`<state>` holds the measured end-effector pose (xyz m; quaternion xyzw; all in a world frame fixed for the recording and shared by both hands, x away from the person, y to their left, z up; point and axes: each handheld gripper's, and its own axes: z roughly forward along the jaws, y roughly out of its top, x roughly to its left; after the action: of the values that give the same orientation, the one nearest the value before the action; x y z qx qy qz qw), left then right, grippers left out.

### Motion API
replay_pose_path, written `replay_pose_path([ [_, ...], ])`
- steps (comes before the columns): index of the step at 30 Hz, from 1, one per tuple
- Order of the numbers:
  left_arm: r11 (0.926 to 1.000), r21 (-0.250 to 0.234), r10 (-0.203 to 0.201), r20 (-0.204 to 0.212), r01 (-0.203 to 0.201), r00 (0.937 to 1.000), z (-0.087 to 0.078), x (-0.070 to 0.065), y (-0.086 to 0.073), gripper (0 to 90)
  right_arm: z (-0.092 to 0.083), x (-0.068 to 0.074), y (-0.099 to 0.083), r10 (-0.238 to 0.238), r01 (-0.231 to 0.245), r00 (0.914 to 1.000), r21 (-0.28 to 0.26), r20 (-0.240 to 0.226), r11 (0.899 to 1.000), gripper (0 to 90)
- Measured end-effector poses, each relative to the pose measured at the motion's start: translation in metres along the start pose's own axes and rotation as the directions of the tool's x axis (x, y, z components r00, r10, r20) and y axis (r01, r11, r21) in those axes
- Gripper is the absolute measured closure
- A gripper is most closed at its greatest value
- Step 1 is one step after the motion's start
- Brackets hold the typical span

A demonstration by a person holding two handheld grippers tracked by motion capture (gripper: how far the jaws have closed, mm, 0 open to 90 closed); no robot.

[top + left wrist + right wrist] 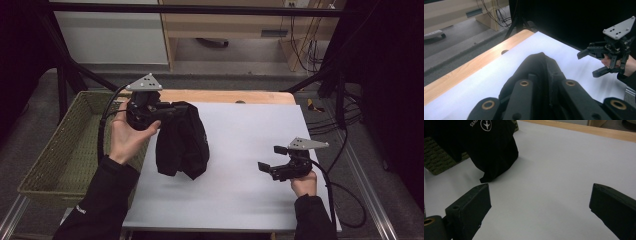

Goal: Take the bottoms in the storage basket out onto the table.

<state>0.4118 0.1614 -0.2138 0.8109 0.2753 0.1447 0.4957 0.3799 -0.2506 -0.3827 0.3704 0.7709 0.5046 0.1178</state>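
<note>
Left gripper [167,111] is clamped on the bunched top of a black fabric garment [181,142]; in my left gripper view the cloth [541,67] is pinched tight between the two black jaws. The garment hangs down from that grip over the left part of the white sheet [250,150] covering the table, lower end at or just above the sheet — can't tell if it touches. My right gripper view picks up a small white round aeroplane logo [486,125] with white lettering on the fabric [491,147].

Right gripper [272,159] sits near the sheet's right edge, well apart from the garment, fingers spread wide with nothing between them; only bare sheet [544,182] between the two pads. It's also visible from the left gripper view [587,63], jaws apart.

Green woven basket [65,150] sits just beside the table's left edge, below my left hand [125,137]. Light wooden table edge [225,96] shows beyond the sheet's far side.
</note>
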Motion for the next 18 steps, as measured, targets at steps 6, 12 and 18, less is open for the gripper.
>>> replay_pose_path([
  [6,0.9999,0.014,-0.007,0.011,0.007,0.9999,0.011,-0.001,-0.008,83.9,0.000,0.000,0.000,0.002,-0.002,1.0000,0.001,0.000,1.000,4.1],
  [12,0.9996,0.026,-0.011,0.015,0.010,0.9998,0.021,-0.001,-0.016,83.9,0.001,0.000,0.000,0.003,-0.003,1.0000,0.003,0.002,1.000,4.1],
  [18,0.9991,0.042,-0.013,0.027,0.012,0.9996,0.033,-0.003,-0.025,83.8,0.000,0.000,0.000,0.003,-0.003,1.0000,0.002,0.001,1.000,4.1],
])
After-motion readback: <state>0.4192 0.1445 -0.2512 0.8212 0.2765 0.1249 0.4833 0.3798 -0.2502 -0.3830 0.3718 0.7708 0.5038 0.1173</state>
